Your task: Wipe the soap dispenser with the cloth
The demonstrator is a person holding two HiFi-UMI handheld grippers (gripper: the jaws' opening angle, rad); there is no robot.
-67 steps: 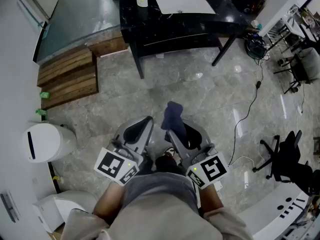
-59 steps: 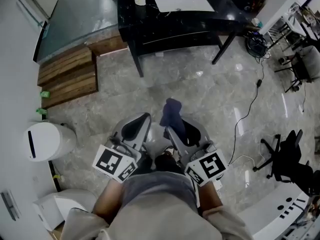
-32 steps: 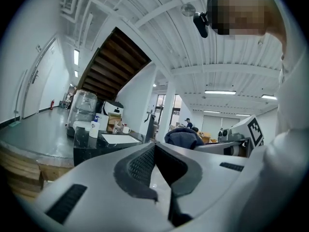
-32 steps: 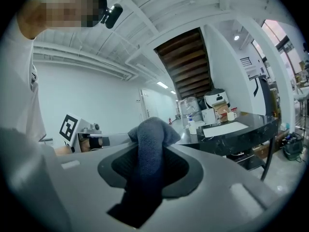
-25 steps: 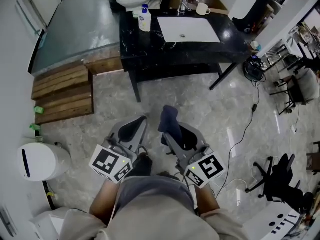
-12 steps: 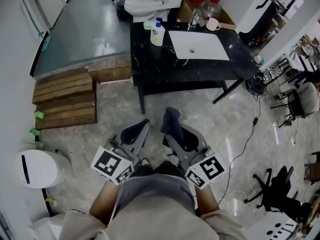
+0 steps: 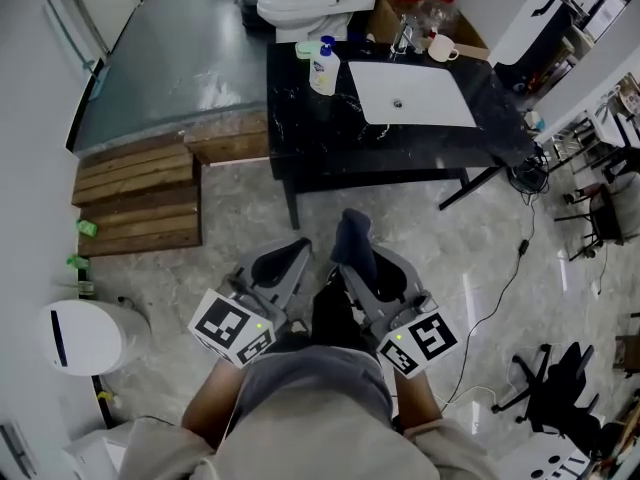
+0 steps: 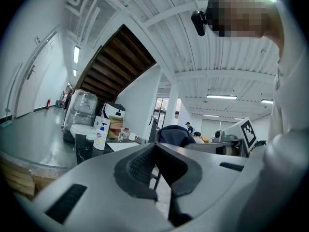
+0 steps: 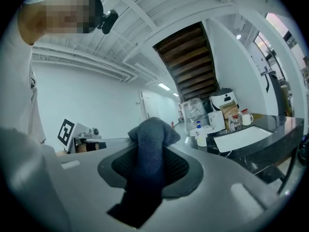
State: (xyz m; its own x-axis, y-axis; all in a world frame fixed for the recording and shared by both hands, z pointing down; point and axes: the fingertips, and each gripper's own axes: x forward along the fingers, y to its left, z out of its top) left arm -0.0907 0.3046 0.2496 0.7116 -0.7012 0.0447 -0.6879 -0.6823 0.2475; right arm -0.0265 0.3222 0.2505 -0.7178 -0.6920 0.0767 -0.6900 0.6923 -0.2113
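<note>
Left claw: jaws pressed together, nothing btwn them. Right claw: jaws pinching dark blue cloth; cloth bunches up above the pads, rest hangs down behind them. Both claws level, side by side over grey floor, close to person's body, well short of white sink basin.

Soap dispenser: white bottle w/ blue pump, upright on black surface, just left of basin, nr the surface's far-left corner. Untouched, well apart from cloth.

Mug by basin's far-right corner. Tap behind basin. Toilet beyond basin, to its left, off the surface.
</note>
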